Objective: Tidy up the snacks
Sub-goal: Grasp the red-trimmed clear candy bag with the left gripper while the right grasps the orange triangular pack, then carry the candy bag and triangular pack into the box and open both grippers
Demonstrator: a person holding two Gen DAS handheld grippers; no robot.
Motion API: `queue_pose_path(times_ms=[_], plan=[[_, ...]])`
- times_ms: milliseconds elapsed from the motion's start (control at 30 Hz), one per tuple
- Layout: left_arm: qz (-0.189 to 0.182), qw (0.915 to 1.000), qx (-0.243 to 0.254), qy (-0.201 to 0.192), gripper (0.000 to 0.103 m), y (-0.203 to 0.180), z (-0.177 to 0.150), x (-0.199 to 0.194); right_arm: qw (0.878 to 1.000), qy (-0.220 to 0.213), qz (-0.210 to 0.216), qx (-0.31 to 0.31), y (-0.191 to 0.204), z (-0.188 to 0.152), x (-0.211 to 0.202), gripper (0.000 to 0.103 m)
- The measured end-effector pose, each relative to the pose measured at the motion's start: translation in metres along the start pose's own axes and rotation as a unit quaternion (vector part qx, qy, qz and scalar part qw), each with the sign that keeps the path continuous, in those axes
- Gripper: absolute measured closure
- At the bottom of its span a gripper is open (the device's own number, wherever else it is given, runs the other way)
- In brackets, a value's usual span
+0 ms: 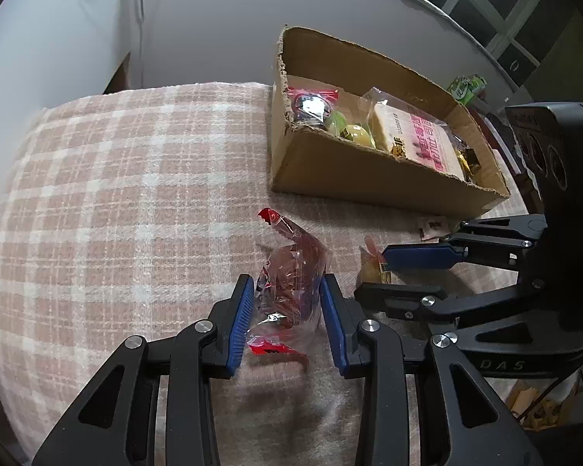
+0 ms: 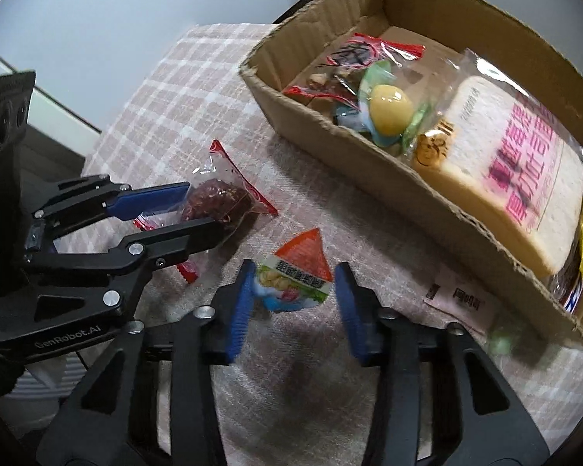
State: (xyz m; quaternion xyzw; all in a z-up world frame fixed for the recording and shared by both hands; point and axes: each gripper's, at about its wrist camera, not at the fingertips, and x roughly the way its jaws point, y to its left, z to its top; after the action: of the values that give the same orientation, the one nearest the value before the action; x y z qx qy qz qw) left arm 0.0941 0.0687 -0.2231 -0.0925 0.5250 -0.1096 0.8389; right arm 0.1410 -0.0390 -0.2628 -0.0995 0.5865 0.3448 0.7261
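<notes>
The black body of the left gripper [image 2: 175, 213] carries "GenRobot.AI" in pale letters. The black body of the right gripper [image 1: 404, 272] shows "DAS". Large pink Chinese characters cover the clear-wrapped white bread loaf [image 2: 524, 178], too blurred to read.

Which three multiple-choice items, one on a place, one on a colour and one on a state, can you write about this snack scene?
1. Where is the bread? A in the box; B on the cloth; C on the floor.
2. What colour lines the fingers? A red; B blue; C green.
3. How is the right gripper? A shut on bread; B open around the pack; C shut, empty.
Key: A, it lies inside the cardboard walls; B, inner faces are blue; B, a gap shows beside the pack.
</notes>
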Motion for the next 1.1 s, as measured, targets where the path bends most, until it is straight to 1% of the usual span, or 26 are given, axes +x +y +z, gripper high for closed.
queue_pose_path(times_ms=[133, 300, 500, 633, 867, 1100], plan=[[0.001, 1.0, -0.005, -0.004, 0.07, 0.001, 0.0, -0.002, 1.0, 0.0, -0.015, -0.017, 0.007, -0.002, 0.0, 0.062], [-0.005, 0.9999, -0.01, -0.013, 0.07, 0.007, -0.003, -0.016, 1.0, -0.011, -0.006, -0.003, 0.002, -0.007, -0.01, 0.063], [-0.007, 0.9996, -0.008, -0.025, 0.071, 0.004, -0.002, -0.031, 1.0, -0.028, 0.004, 0.003, -0.007, -0.014, -0.037, 0.063], [-0.011, 0.9992, -0.01, -0.036, 0.071, 0.002, 0.002, -0.042, 0.999, -0.051, 0.007, 0.005, -0.012, -0.015, -0.059, 0.063], [-0.014, 0.9979, -0.003, -0.064, 0.071, -0.009, 0.022, -0.061, 0.996, -0.091, -0.001, 0.022, -0.033, -0.01, -0.102, 0.063], [-0.014, 0.9962, 0.009, -0.085, 0.071, -0.017, 0.047, -0.066, 0.991, -0.126, -0.028, 0.033, -0.061, -0.005, -0.141, 0.063]])
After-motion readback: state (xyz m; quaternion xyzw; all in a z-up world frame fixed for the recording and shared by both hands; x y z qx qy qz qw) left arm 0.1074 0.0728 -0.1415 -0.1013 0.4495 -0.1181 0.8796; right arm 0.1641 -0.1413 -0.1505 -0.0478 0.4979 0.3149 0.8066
